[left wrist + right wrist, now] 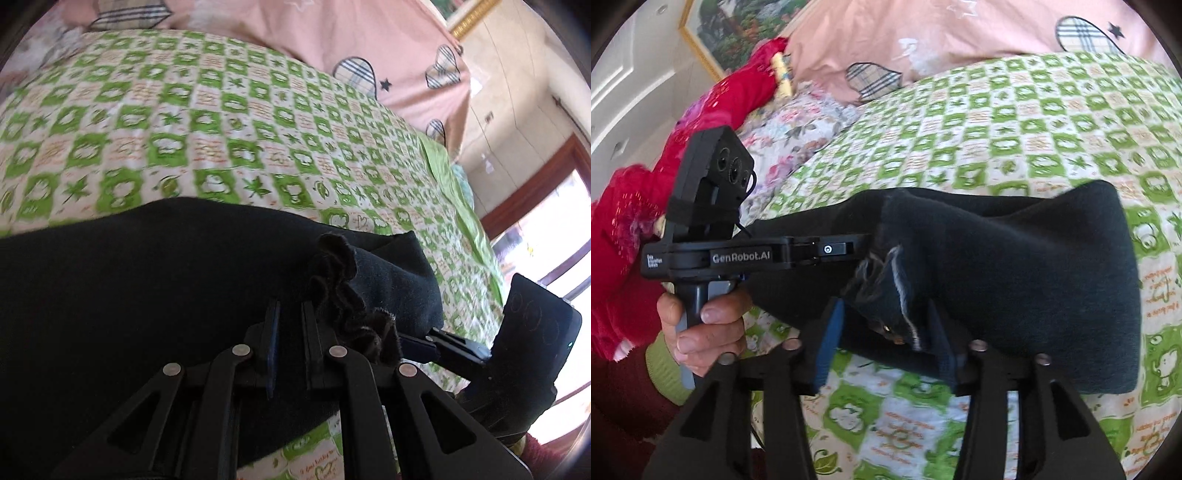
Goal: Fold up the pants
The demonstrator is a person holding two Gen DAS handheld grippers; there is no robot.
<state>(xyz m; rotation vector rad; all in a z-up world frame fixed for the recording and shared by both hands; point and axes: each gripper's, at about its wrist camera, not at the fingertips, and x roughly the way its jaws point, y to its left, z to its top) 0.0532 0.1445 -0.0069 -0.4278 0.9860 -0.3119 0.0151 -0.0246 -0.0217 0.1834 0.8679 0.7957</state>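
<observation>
You're mid-fold: the dark pants (1015, 266) lie bunched on the green checked bedspread (1034, 122), your left gripper (290, 321) pinched on one edge, your right gripper (886, 325) spread around the frayed hem (not yet biting), so close it first.

The left gripper (290, 314) is keeping its fingers (272, 332) nearly together, with only a narrow gap between them. The right gripper (886, 328) is holding its fingers (831, 332) wide apart. To the left of those fingers, the person's left hand (701, 332) is gripping the other gripper's handle.
</observation>
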